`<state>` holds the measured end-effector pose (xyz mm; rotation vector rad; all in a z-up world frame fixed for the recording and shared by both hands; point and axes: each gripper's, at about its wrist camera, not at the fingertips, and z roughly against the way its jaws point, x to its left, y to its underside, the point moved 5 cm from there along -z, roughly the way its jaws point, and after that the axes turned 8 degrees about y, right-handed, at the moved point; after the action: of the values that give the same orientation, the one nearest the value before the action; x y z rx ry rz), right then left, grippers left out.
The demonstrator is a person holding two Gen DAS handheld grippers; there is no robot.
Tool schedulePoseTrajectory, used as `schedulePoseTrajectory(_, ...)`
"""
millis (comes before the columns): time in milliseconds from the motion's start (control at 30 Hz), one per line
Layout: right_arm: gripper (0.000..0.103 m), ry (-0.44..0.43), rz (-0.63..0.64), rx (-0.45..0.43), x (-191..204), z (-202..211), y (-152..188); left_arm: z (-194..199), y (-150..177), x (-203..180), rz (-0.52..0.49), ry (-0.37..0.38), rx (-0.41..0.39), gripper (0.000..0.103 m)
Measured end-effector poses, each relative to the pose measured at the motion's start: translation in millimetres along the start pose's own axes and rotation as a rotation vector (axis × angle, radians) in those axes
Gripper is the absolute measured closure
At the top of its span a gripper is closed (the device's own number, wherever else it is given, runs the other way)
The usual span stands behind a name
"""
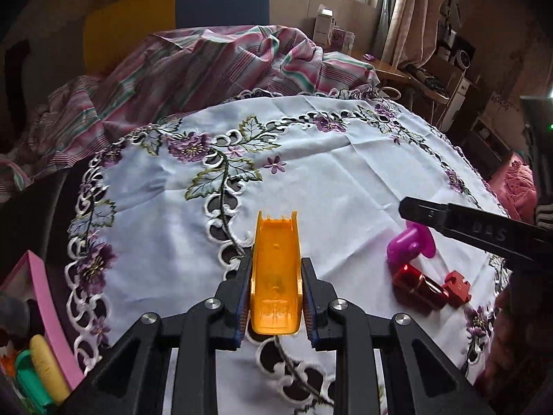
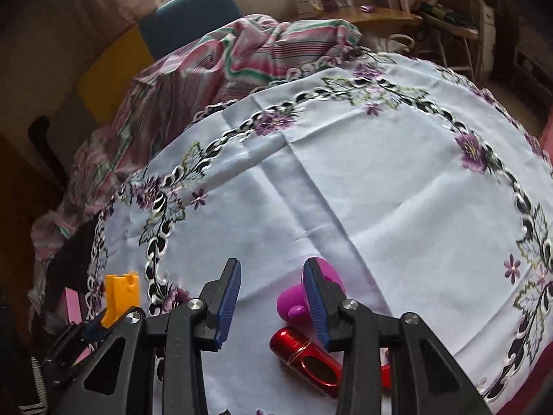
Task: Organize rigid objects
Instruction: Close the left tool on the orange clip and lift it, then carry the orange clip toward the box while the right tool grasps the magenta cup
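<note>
Orange plastic fills the left gripper [image 1: 275, 287]: its blue-padded fingers [image 1: 242, 306] are clamped on both sides of a long orange trough-shaped piece [image 1: 275, 269], which points away up the middle of the left wrist frame, above the white embroidered tablecloth [image 1: 345, 173]. At lower left of that frame sits a pink box [image 1: 52, 314] with a yellow and a green item inside. At right lie a magenta plastic piece [image 1: 406, 247], a shiny red metal cylinder [image 1: 420, 285] and a small red block [image 1: 458, 288] — cylinder and block look to be touching.

From the right wrist view, the right gripper [image 2: 271, 297] stands partly open with nothing between its pads [image 2: 228, 306]; the magenta piece [image 2: 293, 299] sits just by its right finger, the red cylinder [image 2: 304, 359] below it. A striped cloth [image 2: 242, 58] is bunched at the table's far edge.
</note>
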<state>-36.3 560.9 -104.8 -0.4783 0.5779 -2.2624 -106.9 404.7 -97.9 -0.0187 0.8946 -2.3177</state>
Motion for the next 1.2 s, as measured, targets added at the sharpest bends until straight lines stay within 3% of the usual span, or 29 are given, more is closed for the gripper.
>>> schedulePoseTrajectory(67, 0.065, -0.045, -0.012, -0.039, 0.3, 8.6, -3.7, 20.3, 7.9, 4.4, 0.032, 0.019, -0.016, 0.077)
schedulePoseTrajectory(167, 0.065, -0.111, -0.211, -0.128, -35.7, 29.2, -15.8, 49.1, 19.2, 12.2, 0.080, 0.034, -0.050, 0.077)
schedulePoseTrajectory(233, 0.065, -0.110, -0.369, -0.175, -68.7, 38.4, -18.2, 67.6, 28.0, 15.9, 0.096, 0.031, -0.070, 0.077)
schedulePoseTrajectory(333, 0.063, -0.112, -0.532, -0.147, -99.6, 33.1, -12.7, 92.0, 44.2, 23.6, 0.117, 0.025, -0.091, 0.077)
schedulePoseTrajectory(433, 0.063, -0.160, -0.602, -0.062, -107.3, 18.3, -6.2, 109.9, 60.0, 31.4, 0.135, 0.021, -0.106, 0.077)
schedulePoseTrajectory(600, 0.060, -0.199, -0.443, 0.070, -66.9, -3.7, -2.6, 132.6, 81.0, 45.0, 0.167, -0.001, -0.124, 0.077)
schedulePoseTrajectory(867, 0.058, 0.020, -0.080, 0.103, -15.6, -19.3, 6.7, 159.5, 109.3, 70.7, 0.232, -0.032, -0.150, 0.077)
schedulePoseTrajectory(1200, 0.058, 0.178, 0.111, 0.154, -3.2, -35.6, 21.9, 190.5, 127.9, 99.9, 0.287, -0.073, -0.197, 0.077)
